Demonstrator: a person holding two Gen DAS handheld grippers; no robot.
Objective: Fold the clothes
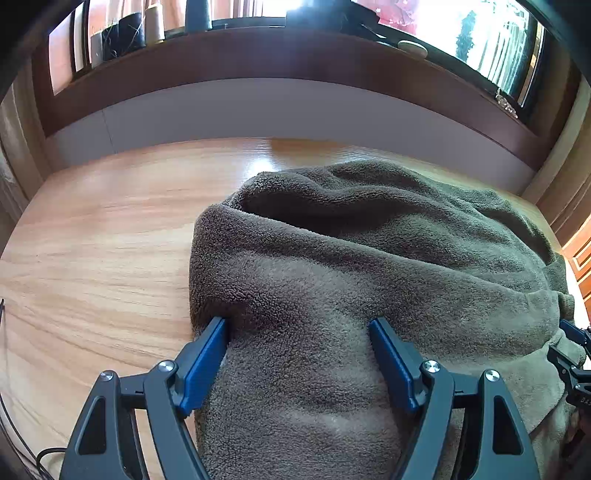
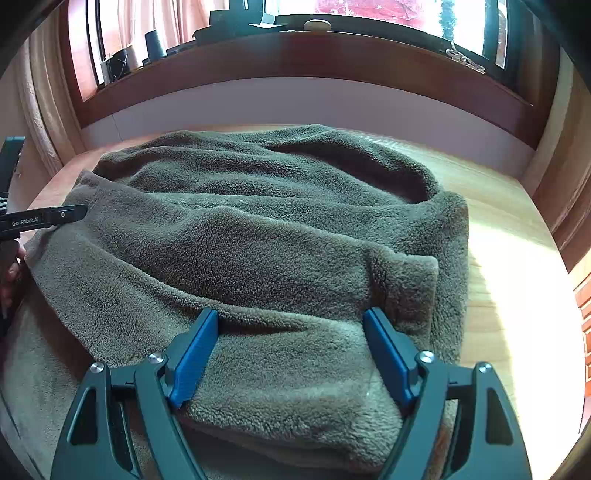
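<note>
Both grippers wide apart: left gripper and right gripper straddle brown fleece garment on table.

I am working in what looks like a lived-in home: a wood-grain table stands against a wall beneath a dark wooden sill, where thread cones and small clutter line a bright window hung with pink curtains. A fleece garment lies across the table.
</note>
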